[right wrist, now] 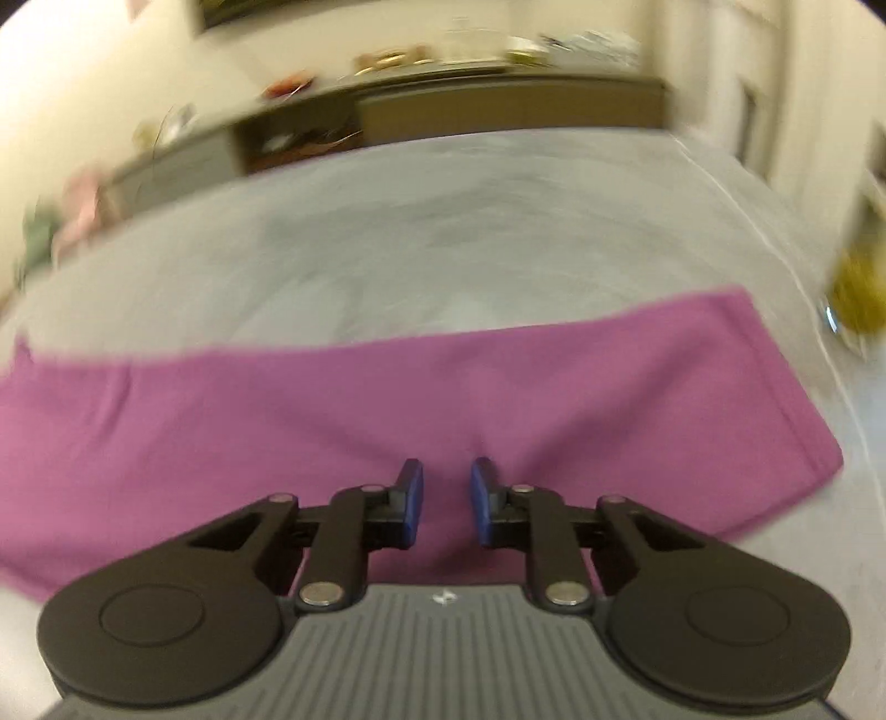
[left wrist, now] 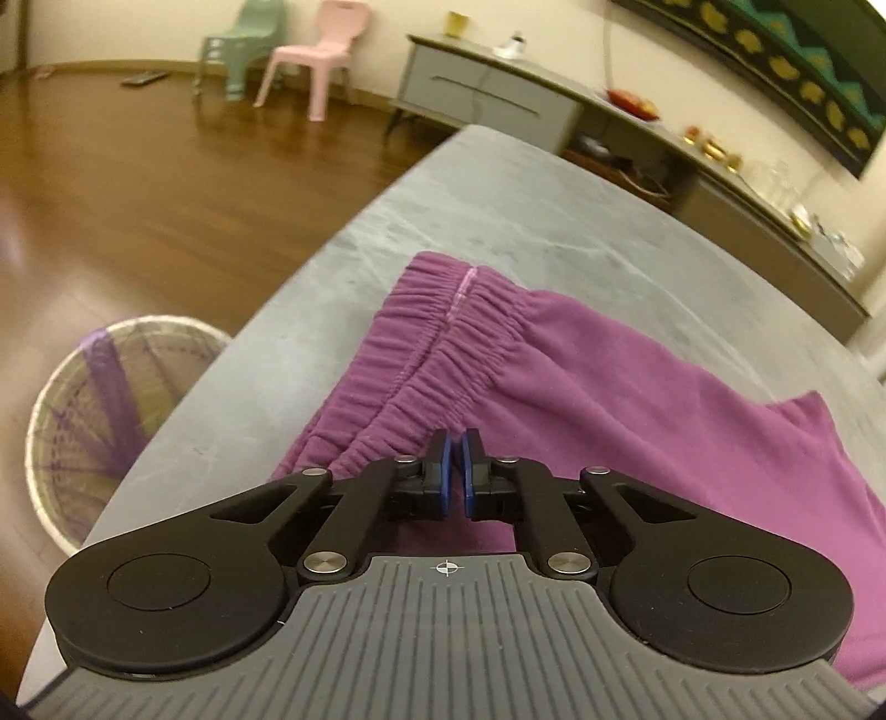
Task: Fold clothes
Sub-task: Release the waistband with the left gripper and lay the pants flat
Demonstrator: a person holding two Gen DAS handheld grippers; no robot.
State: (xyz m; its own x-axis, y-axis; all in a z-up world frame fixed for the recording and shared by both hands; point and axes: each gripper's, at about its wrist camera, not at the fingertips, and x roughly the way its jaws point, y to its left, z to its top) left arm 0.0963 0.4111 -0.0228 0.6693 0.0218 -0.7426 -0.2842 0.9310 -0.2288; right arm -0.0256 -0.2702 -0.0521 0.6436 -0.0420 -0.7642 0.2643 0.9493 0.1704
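Purple cotton shorts (left wrist: 581,376) spread flat on grey table (left wrist: 498,210), lying across near part of tabletop. Elastic waistband (left wrist: 437,343) gathered and ruched, pale seam line crossing it, pointing toward far left corner of table. Fabric otherwise smooth, a few shallow creases; 1 leg hem visible at right in left wrist view.

Left wrist view only: waistband detail; wood floor (left wrist: 111,183); woven basket (left wrist: 105,432) on floor beside table edge, purple strip hanging inside; pink chair (left wrist: 315,55) and green chair (left wrist: 243,44) against far wall; grey sideboard (left wrist: 487,88) with small items on top. Left gripper (left wrist: 455,443) low over waistband end of shorts, blue pads (left wrist: 440,459) nearly pressed together, thin slit between them; no cloth seen between pads.

Right wrist view only: leg end of shorts (right wrist: 387,399), straight hem edge (right wrist: 792,387) at right, far edge running across table (right wrist: 443,232); blurred yellow-green object (right wrist: 858,299) at right table edge, identity unclear. Whole view motion-blurred; sideboard (right wrist: 443,111) smeared in background. Right gripper (right wrist: 446,487) above leg fabric near its near edge, pads (right wrist: 412,498) spread with clear gap, nothing held; contact with cloth cannot be judged.
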